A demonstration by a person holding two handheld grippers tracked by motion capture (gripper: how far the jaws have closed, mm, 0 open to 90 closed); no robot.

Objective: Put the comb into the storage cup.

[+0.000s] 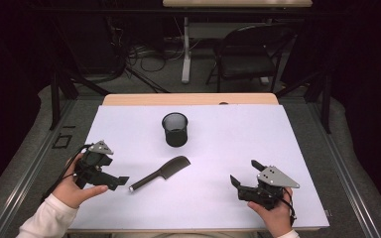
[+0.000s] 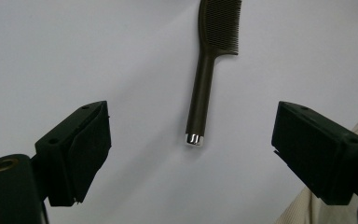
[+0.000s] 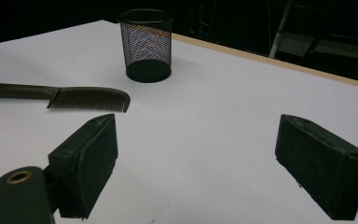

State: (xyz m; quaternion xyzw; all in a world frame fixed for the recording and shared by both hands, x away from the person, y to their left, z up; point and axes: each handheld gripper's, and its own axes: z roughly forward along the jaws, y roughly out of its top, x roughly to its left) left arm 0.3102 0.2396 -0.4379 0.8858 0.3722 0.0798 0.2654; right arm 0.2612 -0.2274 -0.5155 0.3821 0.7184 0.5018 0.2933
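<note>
A dark comb (image 1: 159, 173) with a silver-tipped handle lies flat on the white table sheet (image 1: 218, 148), near the front middle. Behind it stands a black mesh cup (image 1: 174, 129), upright. My left gripper (image 1: 121, 180) is open just left of the comb's handle end and points along it; in the left gripper view the comb (image 2: 209, 70) lies ahead, past the two jaws, with its handle tip nearest. My right gripper (image 1: 245, 174) is open at the front right with nothing between its jaws. From there the comb (image 3: 65, 96) and the cup (image 3: 147, 45) appear to the left.
The wooden table edge (image 1: 188, 99) runs along the back of the sheet. A black chair (image 1: 248, 54) and cables sit on the floor beyond the table. A pale sleeve (image 2: 326, 200) shows at the lower right of the left gripper view.
</note>
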